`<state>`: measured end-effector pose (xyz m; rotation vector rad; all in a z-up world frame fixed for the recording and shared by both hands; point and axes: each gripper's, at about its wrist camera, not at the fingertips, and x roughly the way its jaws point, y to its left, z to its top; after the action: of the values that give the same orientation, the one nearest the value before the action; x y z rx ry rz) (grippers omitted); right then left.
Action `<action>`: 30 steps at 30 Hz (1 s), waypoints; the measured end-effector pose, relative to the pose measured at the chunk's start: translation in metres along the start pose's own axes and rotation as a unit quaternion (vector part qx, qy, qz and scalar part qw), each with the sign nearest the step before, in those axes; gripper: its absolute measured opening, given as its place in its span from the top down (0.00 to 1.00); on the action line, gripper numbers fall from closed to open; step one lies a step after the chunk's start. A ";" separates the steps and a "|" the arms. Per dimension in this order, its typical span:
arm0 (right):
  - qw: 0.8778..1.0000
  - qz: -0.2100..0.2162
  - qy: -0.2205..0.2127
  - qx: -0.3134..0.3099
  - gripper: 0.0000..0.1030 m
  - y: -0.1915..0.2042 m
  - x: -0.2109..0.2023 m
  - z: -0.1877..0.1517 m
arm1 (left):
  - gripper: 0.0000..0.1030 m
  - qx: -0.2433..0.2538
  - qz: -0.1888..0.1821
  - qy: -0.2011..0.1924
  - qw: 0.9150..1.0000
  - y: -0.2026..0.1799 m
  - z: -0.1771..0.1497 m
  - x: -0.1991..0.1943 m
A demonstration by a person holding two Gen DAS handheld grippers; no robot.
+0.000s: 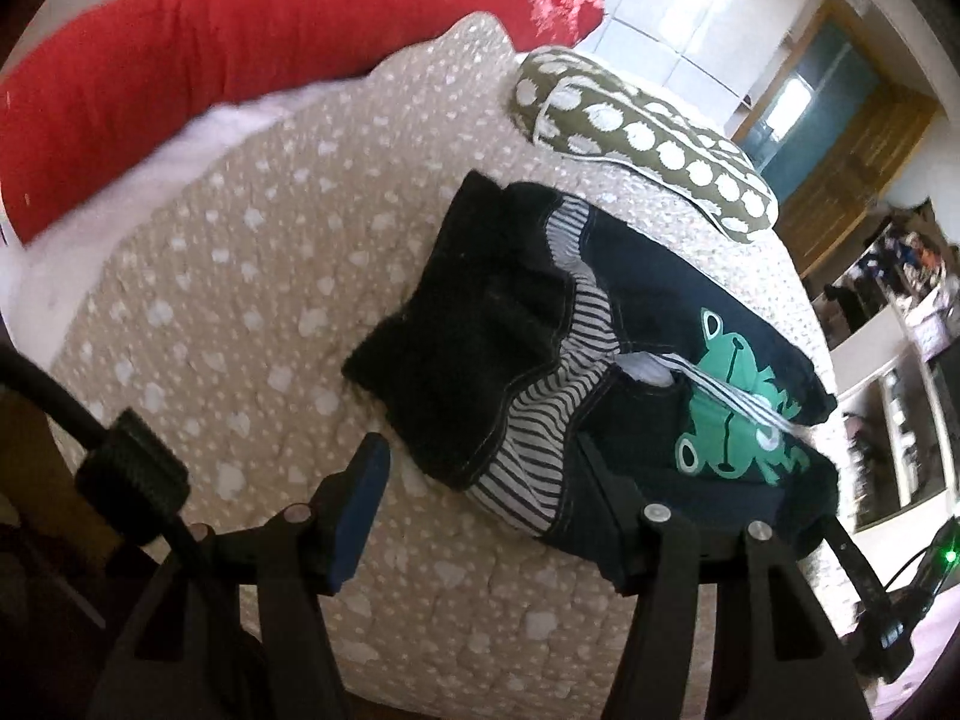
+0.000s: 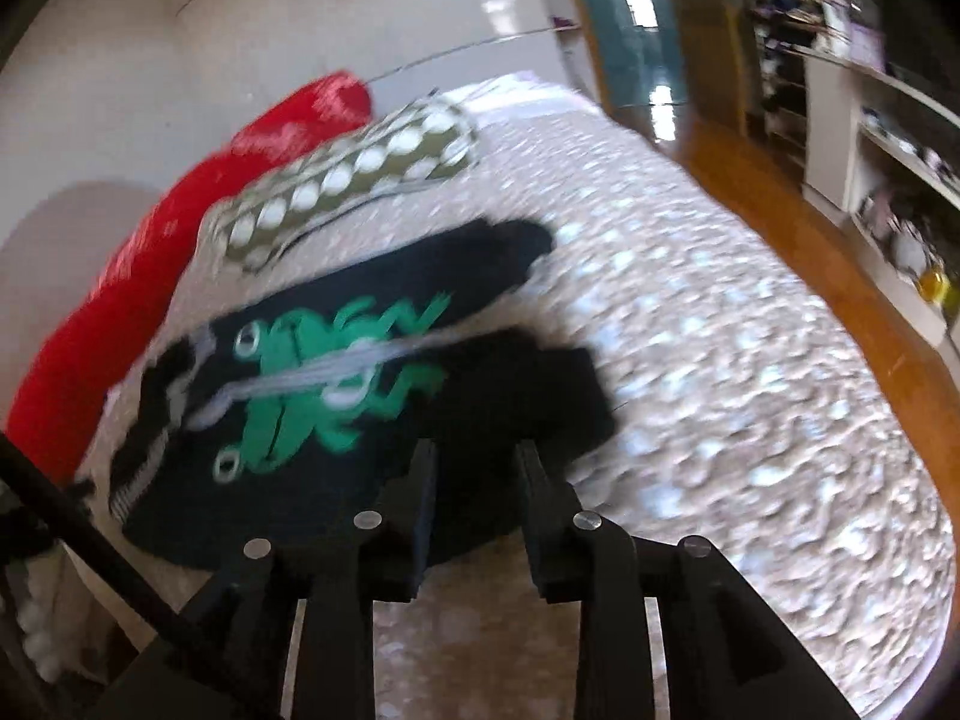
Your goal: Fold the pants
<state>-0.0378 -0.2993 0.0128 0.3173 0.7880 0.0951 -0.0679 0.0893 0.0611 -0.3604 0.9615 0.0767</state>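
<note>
Item: dark pants (image 1: 630, 360) with green frog print, being folded on the quilted bed (image 1: 240, 300), lying bunched near a dotted pillow (image 1: 648, 144) and red cushion (image 1: 210, 60). Left gripper (image 1: 480, 480) is being held with jaws open at the striped near edge; right gripper (image 2: 474, 480) is being held slightly parted at the dark hem, nothing gripped. Fold judged partway; closing on an edge is being called for next.

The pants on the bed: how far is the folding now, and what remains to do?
Done, it seems: the dark frog-print pants lie in a compact bundle on the dotted quilt, one black leg end already turned over the striped lining. In hand: nothing clearly; the left gripper stands open at the bundle's near edge, and the right gripper looks open too, though blurred. Left: probably flattening the loose drawstring and edges.
</note>
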 end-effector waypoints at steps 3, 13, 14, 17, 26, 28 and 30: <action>1.000 0.002 0.018 -0.021 0.65 0.012 0.010 -0.008 | 0.42 0.035 0.023 -0.022 0.999 -0.010 -0.002 -0.007; 0.998 -0.016 0.038 -0.045 0.52 0.023 0.027 -0.018 | 0.38 0.089 0.030 -0.029 0.995 -0.032 -0.009 -0.009; 0.998 -0.017 0.039 -0.043 0.51 0.023 0.028 -0.019 | 0.38 0.091 0.031 -0.029 0.995 -0.033 -0.010 -0.009; 0.998 -0.017 0.037 -0.042 0.49 0.023 0.029 -0.021 | 0.37 0.099 0.035 -0.031 0.994 -0.036 -0.011 -0.009; 0.998 -0.012 0.040 -0.056 0.38 0.028 0.033 -0.023 | 0.37 0.109 0.038 -0.029 0.993 -0.040 -0.011 -0.008; 0.997 -0.015 0.040 -0.065 0.36 0.030 0.034 -0.024 | 0.37 0.111 0.041 -0.029 0.993 -0.041 -0.010 -0.007; 0.996 -0.016 0.039 -0.072 0.34 0.033 0.035 -0.025 | 0.37 0.116 0.048 -0.027 0.992 -0.043 -0.010 -0.005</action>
<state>-0.0304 -0.2552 -0.0173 0.1649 0.8593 0.1346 -0.0694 0.0466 0.0717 -0.0975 0.9227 0.0623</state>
